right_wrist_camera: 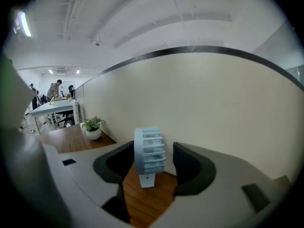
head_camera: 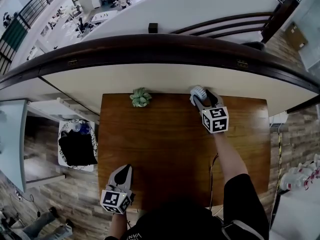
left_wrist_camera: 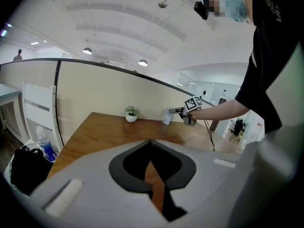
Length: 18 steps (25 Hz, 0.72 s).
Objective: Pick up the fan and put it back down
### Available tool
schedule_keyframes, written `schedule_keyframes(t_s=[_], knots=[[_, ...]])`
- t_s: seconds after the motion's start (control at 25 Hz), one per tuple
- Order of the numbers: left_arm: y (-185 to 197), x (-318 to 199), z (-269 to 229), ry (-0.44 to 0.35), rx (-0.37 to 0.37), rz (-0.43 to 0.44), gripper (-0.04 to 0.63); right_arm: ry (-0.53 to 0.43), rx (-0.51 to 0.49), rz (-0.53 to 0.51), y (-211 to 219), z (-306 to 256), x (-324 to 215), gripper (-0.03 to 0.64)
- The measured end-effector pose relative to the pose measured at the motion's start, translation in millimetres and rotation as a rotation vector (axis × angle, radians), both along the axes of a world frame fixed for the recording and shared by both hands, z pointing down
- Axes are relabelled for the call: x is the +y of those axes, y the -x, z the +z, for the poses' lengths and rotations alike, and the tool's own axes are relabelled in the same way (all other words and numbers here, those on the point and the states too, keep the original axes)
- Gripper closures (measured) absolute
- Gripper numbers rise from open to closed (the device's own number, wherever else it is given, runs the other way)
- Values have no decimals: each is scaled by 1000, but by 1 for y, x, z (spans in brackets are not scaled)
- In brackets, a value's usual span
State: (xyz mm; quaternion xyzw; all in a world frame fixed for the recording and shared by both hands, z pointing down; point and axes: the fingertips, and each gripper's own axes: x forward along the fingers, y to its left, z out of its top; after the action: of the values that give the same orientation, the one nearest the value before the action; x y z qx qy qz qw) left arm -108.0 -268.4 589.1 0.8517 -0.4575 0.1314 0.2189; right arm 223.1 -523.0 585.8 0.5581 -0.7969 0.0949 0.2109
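Right hand-held gripper [right_wrist_camera: 152,161]: jaws apart, one either side of the fan [right_wrist_camera: 148,144], not pressing it. Fan stands upright on the table [head_camera: 165,149] at its far edge by the wall, well apart from a small potted plant [head_camera: 141,97]. Left hand-held gripper [left_wrist_camera: 151,148]: jaws together, empty, near the table's front edge.

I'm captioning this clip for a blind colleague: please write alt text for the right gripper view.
A pale blue slatted fan stands upright on the brown wooden table between the right gripper's open grey jaws. A potted green plant sits further left by the cream wall.
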Motion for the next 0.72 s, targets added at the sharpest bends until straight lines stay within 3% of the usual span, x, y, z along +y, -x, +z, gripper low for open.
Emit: schedule_keyframes(t_s=[0.28,0.72], knots=[[1,-1,-12,-5,8,8,583,-31,-24,42,-7,-22,23,380],[-13,-13,-36,-78,31,166,583,-109,-80,180,-23,-72,95,380]])
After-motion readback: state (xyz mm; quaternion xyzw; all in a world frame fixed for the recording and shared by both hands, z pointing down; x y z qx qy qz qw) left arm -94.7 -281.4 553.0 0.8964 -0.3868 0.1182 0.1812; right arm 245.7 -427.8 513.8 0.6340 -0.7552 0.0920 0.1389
